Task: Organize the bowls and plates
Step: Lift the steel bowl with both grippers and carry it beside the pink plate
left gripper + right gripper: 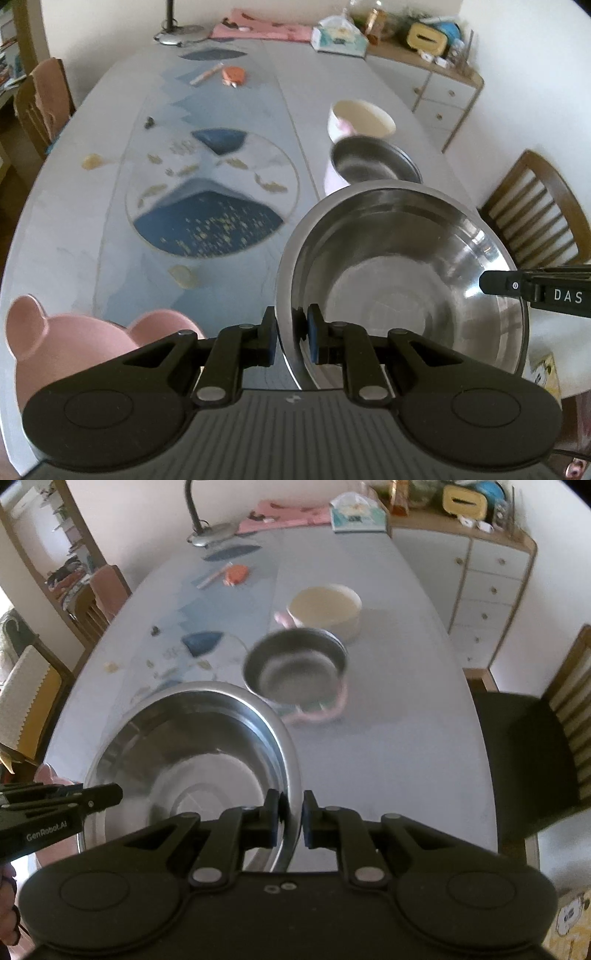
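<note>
A large steel bowl [402, 280] is held above the table by both grippers. My left gripper [291, 332] is shut on its left rim. My right gripper [290, 819] is shut on its right rim [291, 775]. Beyond it a smaller steel bowl [295, 664] sits on a pink plate [317, 712]; it also shows in the left wrist view [373, 162]. A cream bowl [325, 609] with a pink handle stands farther back, also in the left wrist view [362, 118]. A pink bear-shaped plate [74, 343] lies at the near left.
The grey table [388, 746] carries a blue patterned mat [210, 195], an orange item [232, 75] and a pen at the far end. A lamp base [181, 35], pink cloth and tissue pack line the back edge. Chairs [539, 218] and a drawer cabinet [487, 587] stand to the right.
</note>
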### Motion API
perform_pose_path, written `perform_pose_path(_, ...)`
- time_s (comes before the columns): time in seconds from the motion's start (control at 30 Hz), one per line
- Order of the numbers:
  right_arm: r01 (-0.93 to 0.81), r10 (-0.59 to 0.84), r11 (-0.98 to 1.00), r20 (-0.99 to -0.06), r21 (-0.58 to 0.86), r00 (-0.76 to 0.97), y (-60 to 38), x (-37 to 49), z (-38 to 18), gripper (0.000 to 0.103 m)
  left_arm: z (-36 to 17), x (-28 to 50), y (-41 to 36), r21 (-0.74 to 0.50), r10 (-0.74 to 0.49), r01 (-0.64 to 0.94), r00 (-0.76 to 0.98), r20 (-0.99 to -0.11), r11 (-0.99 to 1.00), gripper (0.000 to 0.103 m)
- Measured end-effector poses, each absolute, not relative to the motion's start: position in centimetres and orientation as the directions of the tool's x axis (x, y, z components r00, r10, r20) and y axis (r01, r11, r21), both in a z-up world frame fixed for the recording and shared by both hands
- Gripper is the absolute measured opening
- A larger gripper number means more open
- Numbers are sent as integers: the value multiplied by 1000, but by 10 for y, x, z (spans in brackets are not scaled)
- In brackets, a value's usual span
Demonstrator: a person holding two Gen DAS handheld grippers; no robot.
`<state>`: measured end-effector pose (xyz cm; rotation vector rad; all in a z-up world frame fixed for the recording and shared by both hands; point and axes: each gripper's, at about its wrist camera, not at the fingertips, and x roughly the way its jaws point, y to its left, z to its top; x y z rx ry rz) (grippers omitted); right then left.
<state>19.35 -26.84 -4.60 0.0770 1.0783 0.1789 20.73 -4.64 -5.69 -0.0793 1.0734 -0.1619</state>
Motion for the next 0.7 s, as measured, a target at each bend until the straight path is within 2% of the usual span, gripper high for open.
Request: perform_pose_path(0.7,-38,151,988,-903,148,402,-309,168,-116,14,-126,189,-92,-129,-193,183,389,-901,974,16)
